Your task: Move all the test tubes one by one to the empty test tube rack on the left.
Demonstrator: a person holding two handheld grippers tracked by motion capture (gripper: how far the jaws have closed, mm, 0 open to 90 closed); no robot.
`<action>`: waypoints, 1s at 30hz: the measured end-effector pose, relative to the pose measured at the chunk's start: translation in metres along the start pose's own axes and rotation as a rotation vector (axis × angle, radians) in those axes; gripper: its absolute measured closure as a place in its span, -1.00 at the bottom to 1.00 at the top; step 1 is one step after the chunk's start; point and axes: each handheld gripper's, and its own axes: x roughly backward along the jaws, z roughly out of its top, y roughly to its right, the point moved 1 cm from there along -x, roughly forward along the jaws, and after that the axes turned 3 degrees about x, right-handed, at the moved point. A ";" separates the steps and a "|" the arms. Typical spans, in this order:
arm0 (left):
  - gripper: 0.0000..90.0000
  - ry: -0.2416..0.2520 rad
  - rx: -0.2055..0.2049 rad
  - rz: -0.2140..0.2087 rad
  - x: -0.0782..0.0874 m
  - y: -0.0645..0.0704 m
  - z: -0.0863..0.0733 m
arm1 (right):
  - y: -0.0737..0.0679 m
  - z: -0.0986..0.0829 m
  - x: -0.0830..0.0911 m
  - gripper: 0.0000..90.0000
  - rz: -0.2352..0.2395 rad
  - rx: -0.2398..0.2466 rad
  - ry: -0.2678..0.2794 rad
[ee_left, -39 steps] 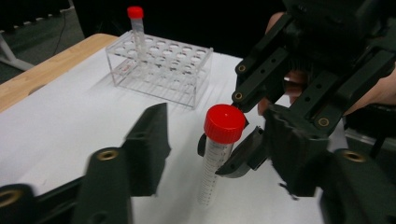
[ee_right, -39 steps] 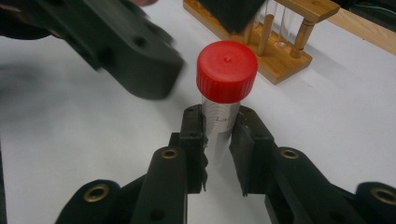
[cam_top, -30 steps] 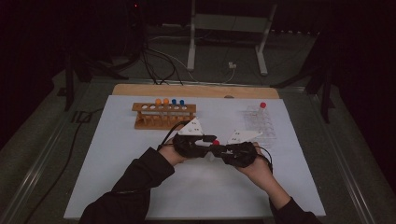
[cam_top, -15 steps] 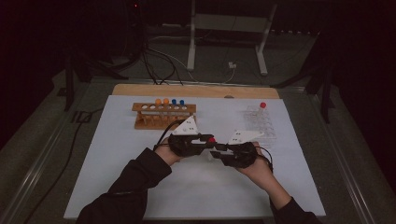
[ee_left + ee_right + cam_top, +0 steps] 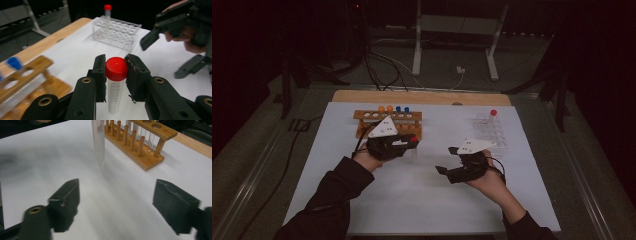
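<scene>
Holding a red-capped centrifuge tube (image 5: 115, 85) in my left tongs (image 5: 115, 75), I see both jaws pressed against the red cap while the clear, graduated body hangs straight down below them, off the white sheet (image 5: 412, 200) that covers the counter. In the high view those left tongs (image 5: 411, 141) sit just in front of the wooden tube rack (image 5: 388, 123), with the red cap showing at their tip. The rack carries two orange-capped and two blue-capped tubes in its holes.

My right tongs (image 5: 116, 202) are released, the two black jaws standing wide apart with bare white sheet between them. From their own camera I look past the gap at the lower part of the hanging tube (image 5: 98, 142), and beyond it at the wooden rack (image 5: 140, 145) standing on the sheet. In the high view the right tongs (image 5: 443, 170) are off to the right of the left ones, well apart from them, jaws pointing left toward the tube.

Behind the right hand stands a clear plastic tube rack (image 5: 490, 132), with a single red-capped tube (image 5: 493, 114) upright in its far corner. The left gripper view shows that same clear rack (image 5: 116, 33) and the open right tongs (image 5: 160, 50) in the person's hand, near the held tube but not touching it.
</scene>
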 end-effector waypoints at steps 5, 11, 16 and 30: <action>0.59 0.015 0.012 0.067 0.017 -0.014 -0.001 | 0.001 0.000 -0.001 -0.86 0.005 -0.031 -0.002; 0.60 0.004 0.023 0.150 0.034 -0.032 0.001 | 0.002 0.002 0.001 -1.00 0.003 -0.049 0.009; 0.60 0.007 0.042 0.221 0.047 -0.050 0.006 | 0.003 0.002 0.003 -1.00 0.014 -0.045 0.024; 0.60 0.035 0.077 0.420 0.057 -0.093 0.028 | 0.005 0.001 0.005 -1.00 -0.004 -0.027 0.022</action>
